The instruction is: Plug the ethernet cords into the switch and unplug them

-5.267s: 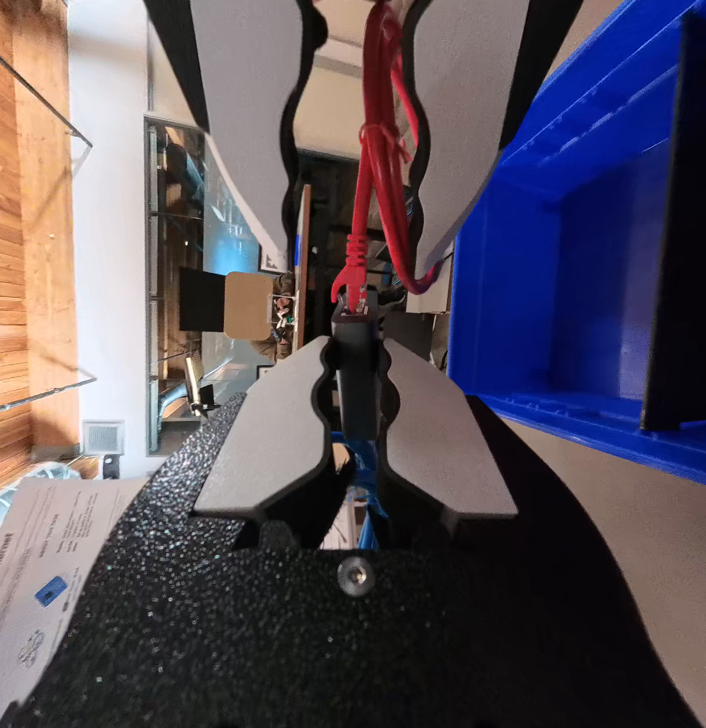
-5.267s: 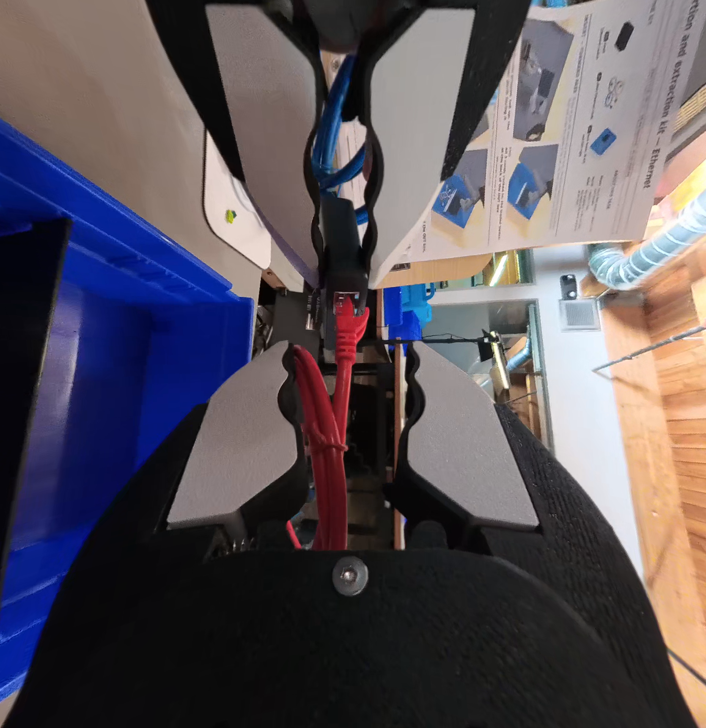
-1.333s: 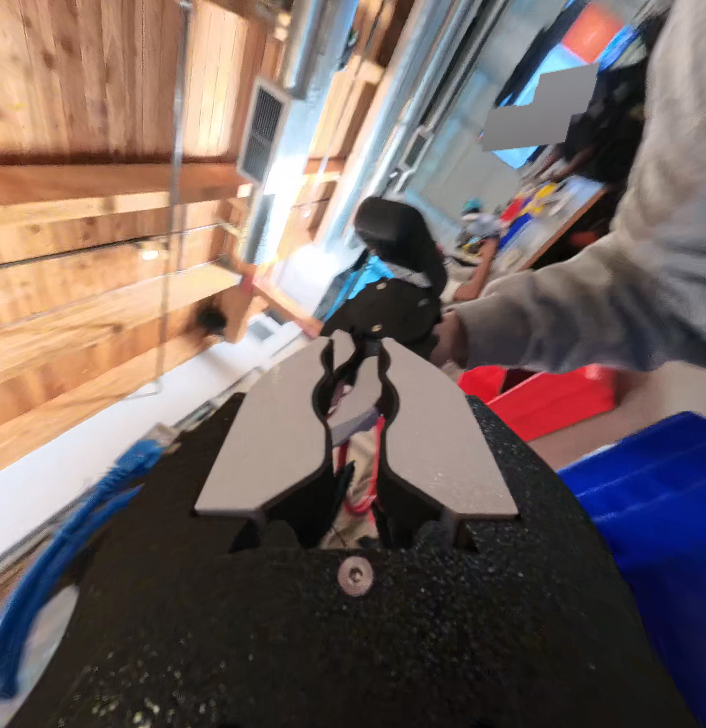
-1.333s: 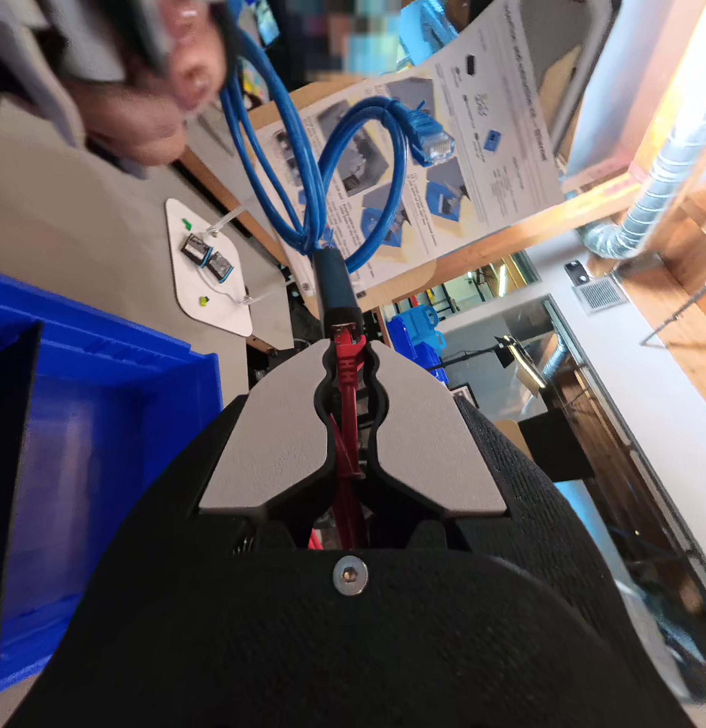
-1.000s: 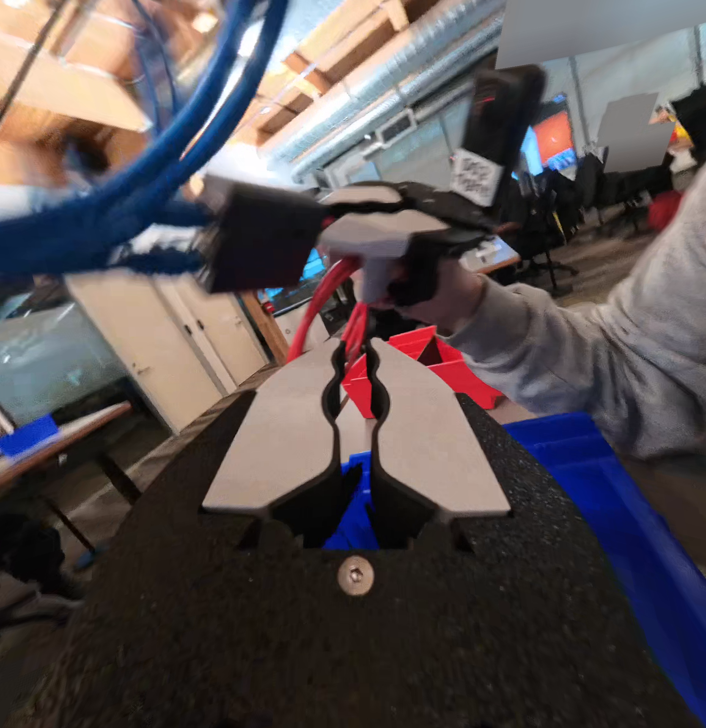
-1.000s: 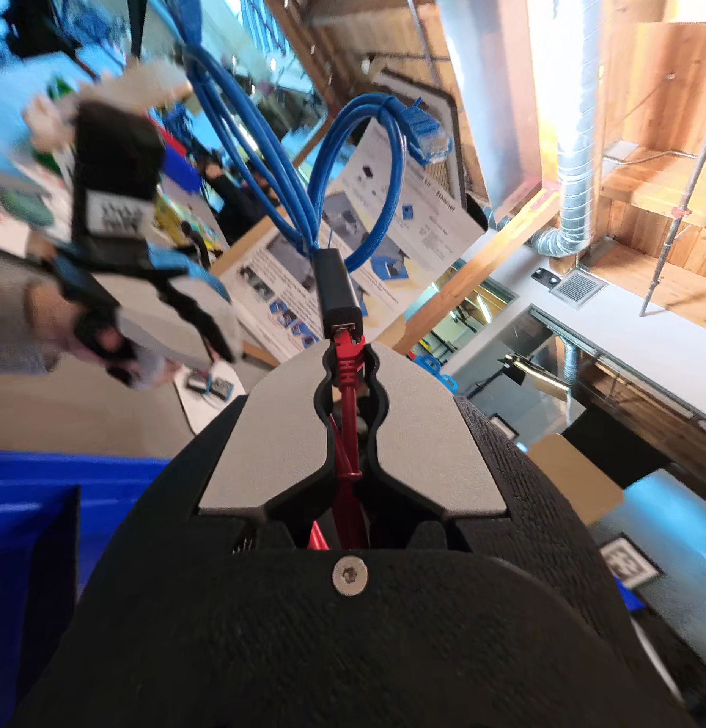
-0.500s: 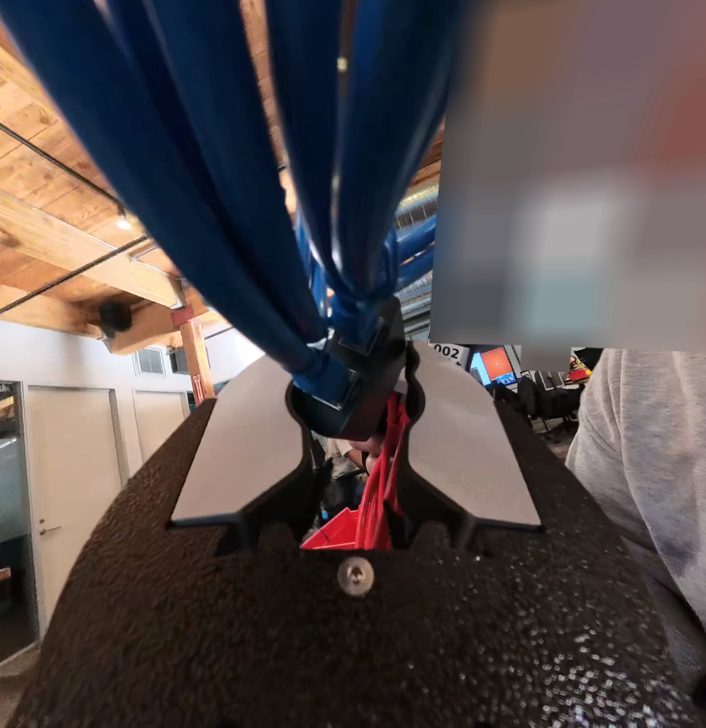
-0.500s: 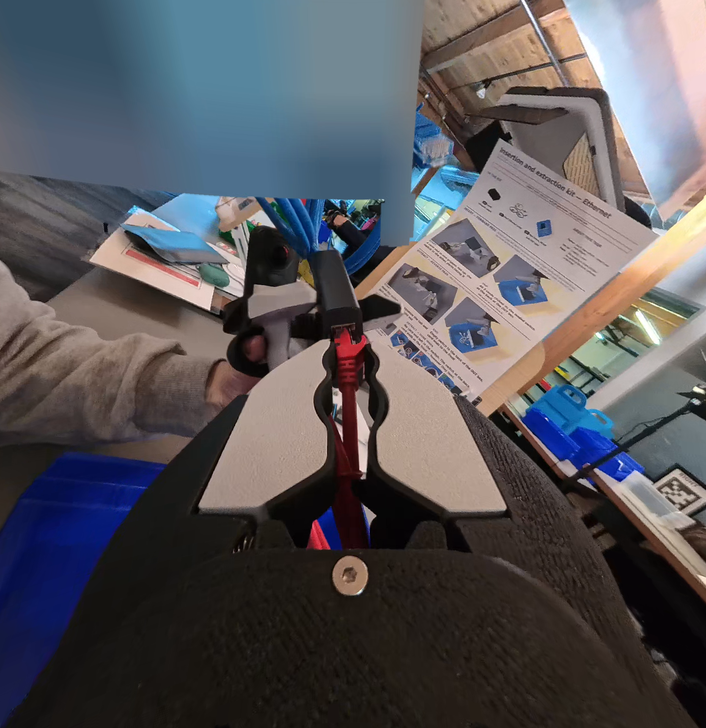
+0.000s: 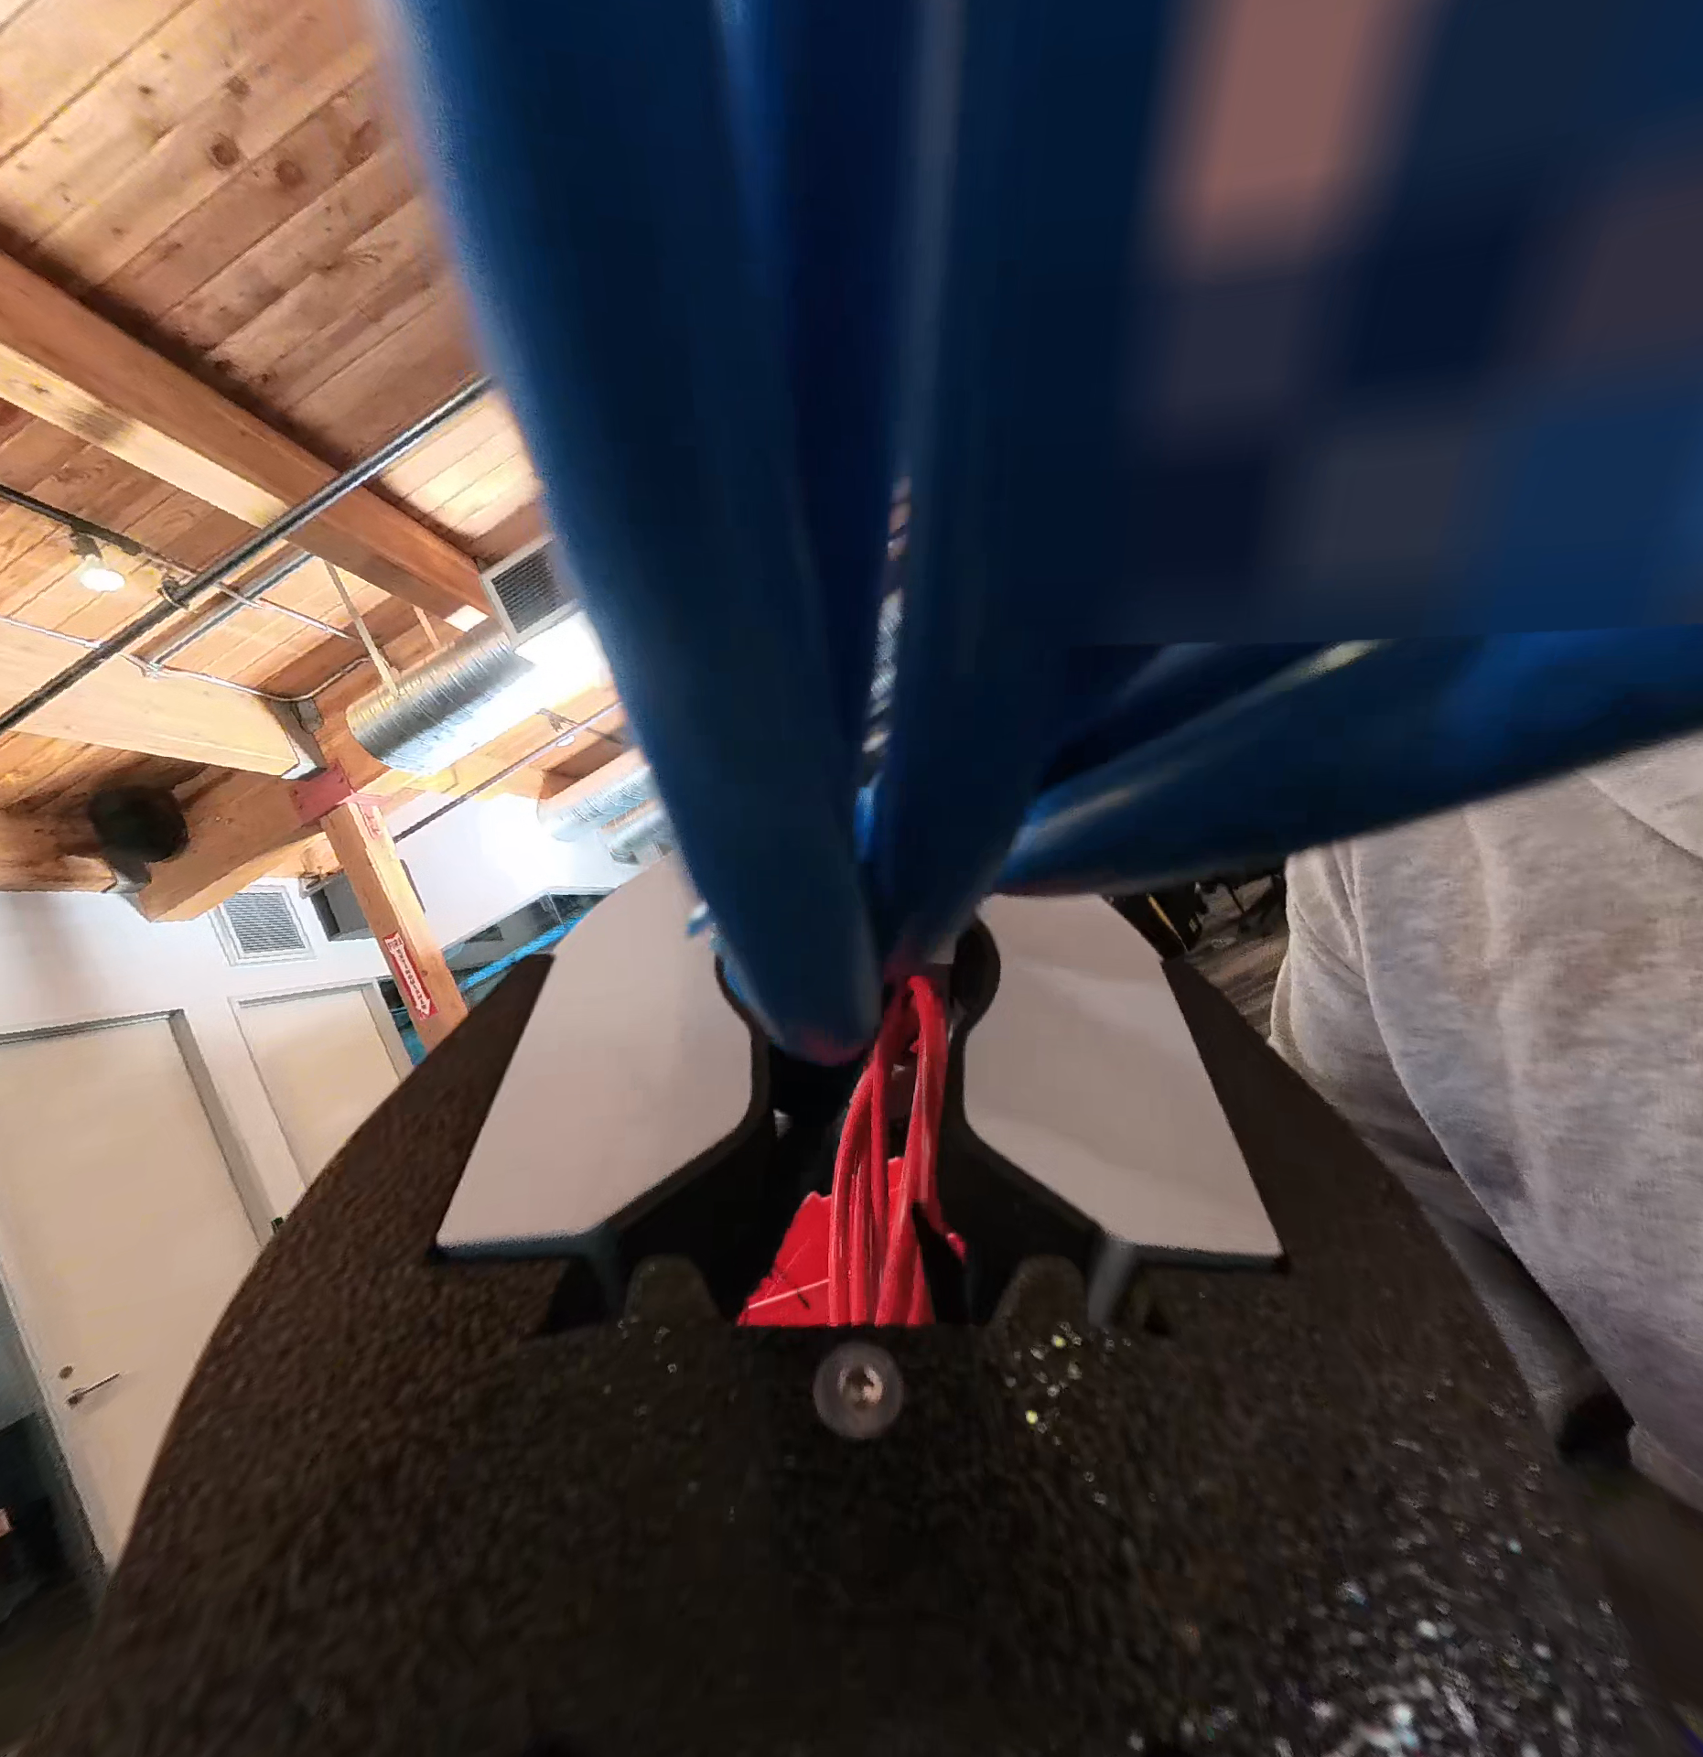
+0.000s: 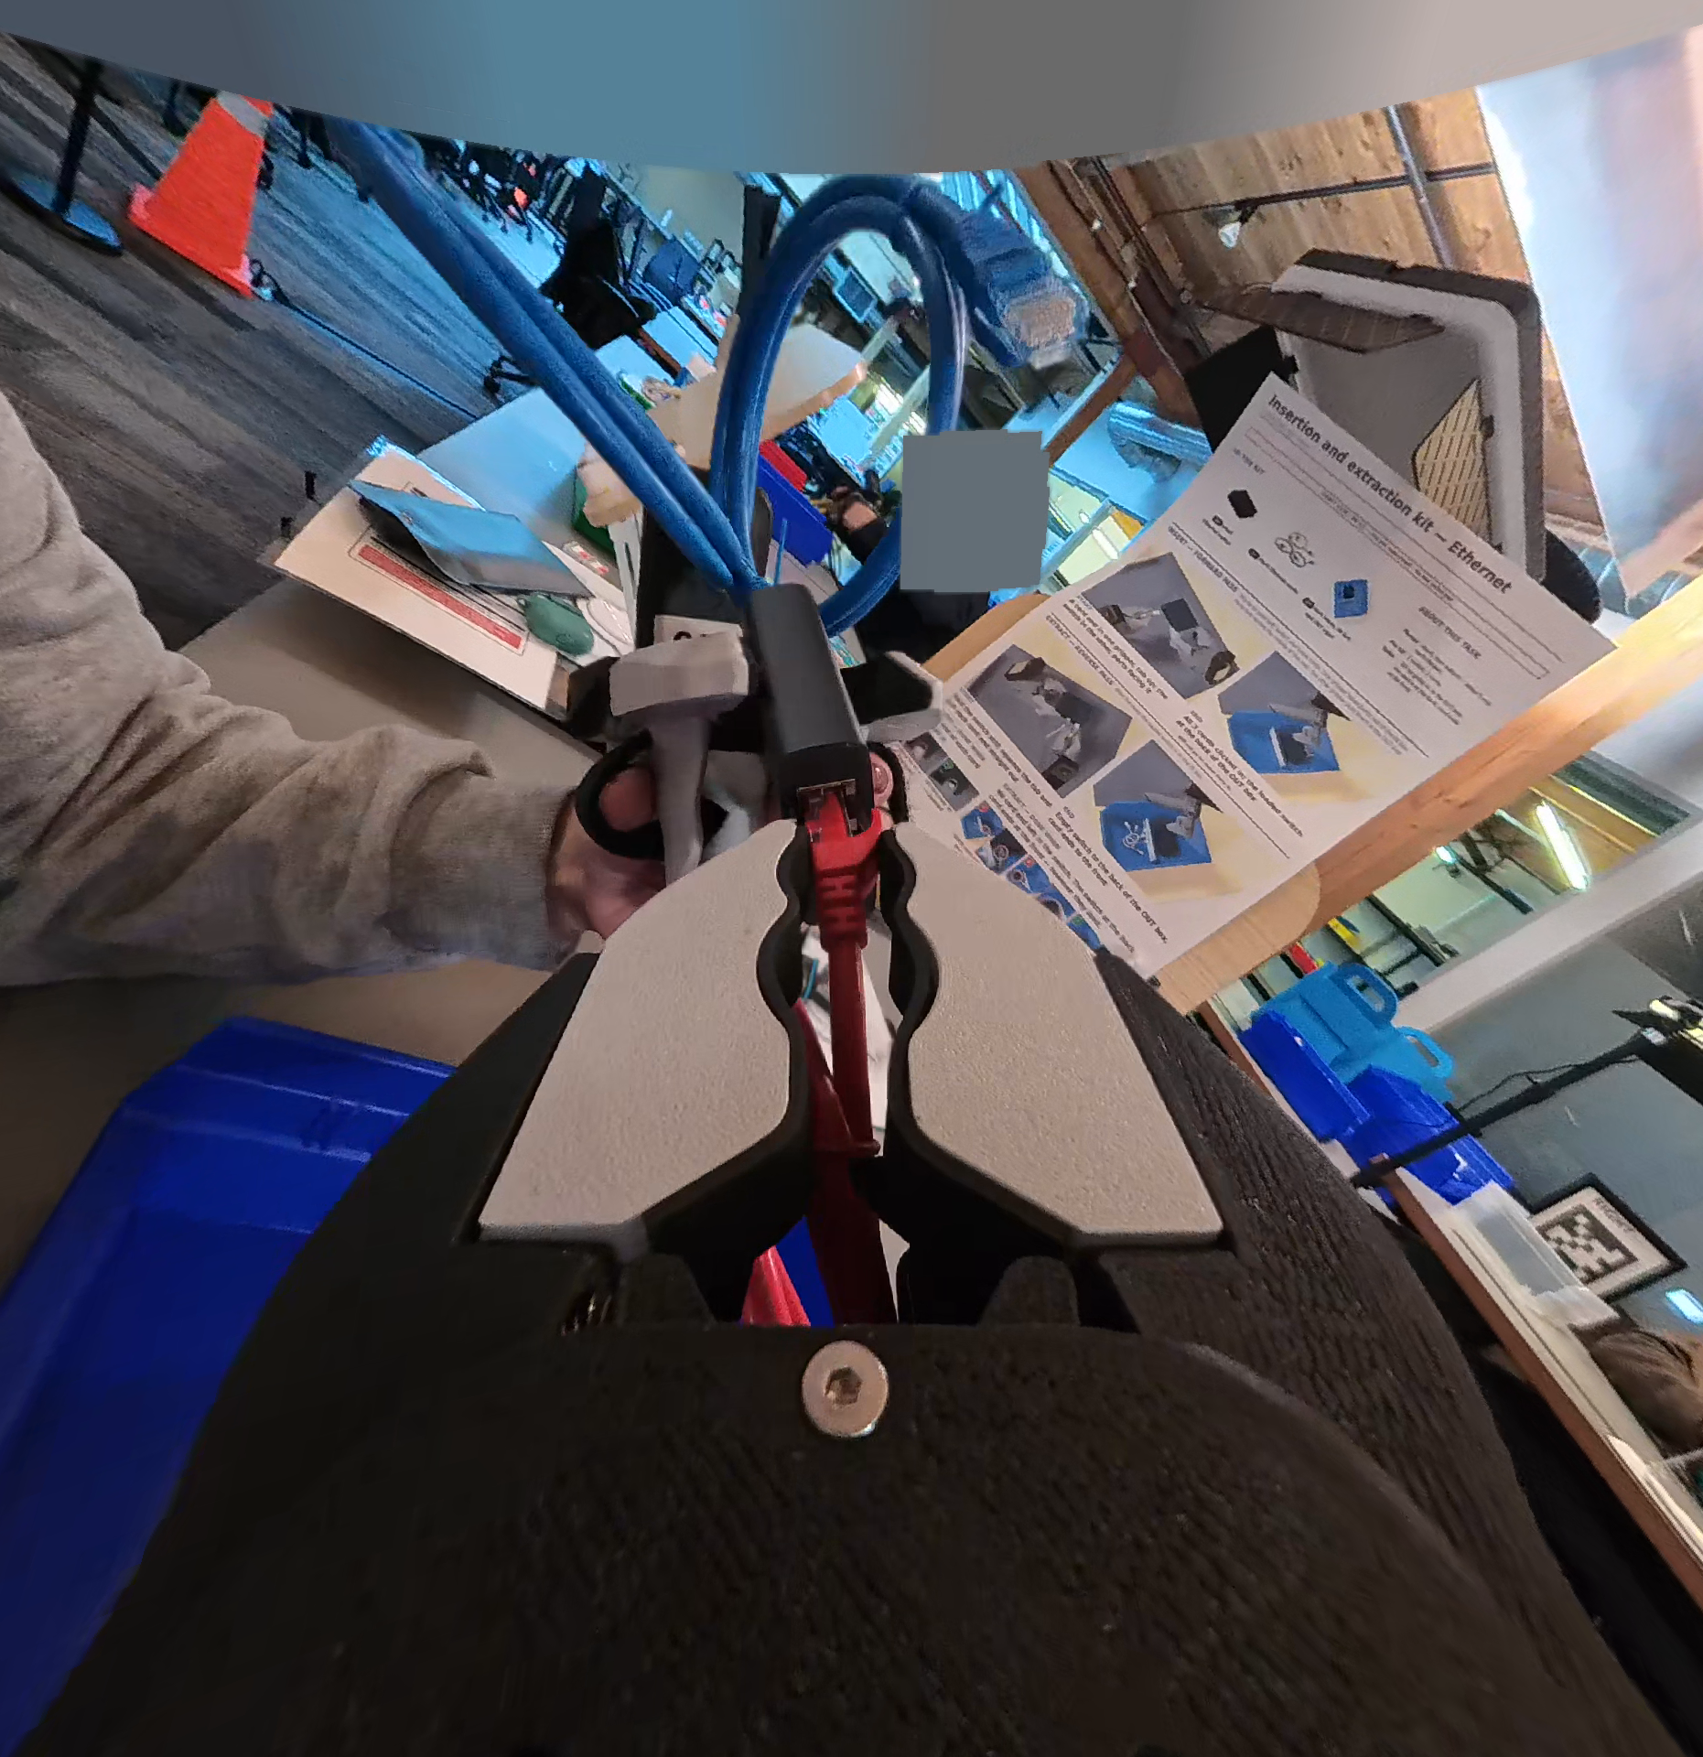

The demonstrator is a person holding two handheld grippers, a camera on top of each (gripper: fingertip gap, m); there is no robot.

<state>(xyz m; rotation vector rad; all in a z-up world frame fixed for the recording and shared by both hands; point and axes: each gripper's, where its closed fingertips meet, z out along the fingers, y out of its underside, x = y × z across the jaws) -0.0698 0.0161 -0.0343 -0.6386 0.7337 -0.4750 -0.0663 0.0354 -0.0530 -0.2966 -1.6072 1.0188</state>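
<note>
My right gripper (image 10: 842, 837) is shut on the red ethernet plug (image 10: 840, 875), which sits in a port of the black switch (image 10: 804, 685). Blue cords (image 10: 733, 456) leave the switch's far end, and one free blue plug (image 10: 1023, 295) hangs above. My left gripper (image 10: 790, 685) meets the switch from the far side, with a grey finger (image 10: 676, 675) against each flank, shut on it. In the left wrist view the blue cords (image 9: 752, 475) fill the frame and hide my left gripper's (image 9: 842, 903) fingertips. The red cord (image 9: 885, 1141) runs down between its fingers.
A blue bin (image 10: 163, 1236) lies low on the left. A printed instruction sheet (image 10: 1256, 666) stands behind on the right. A person's grey sleeve (image 10: 163, 808) holds the left gripper and also shows in the left wrist view (image 9: 1494, 1093). An orange cone (image 10: 210, 190) stands far off. Less than 4 cm separates the two grippers' tips.
My left gripper, off the switch a second ago, swung to its blue-cord end, opened wide around it and closed in on it. My right gripper kept its hold on the red plug.
</note>
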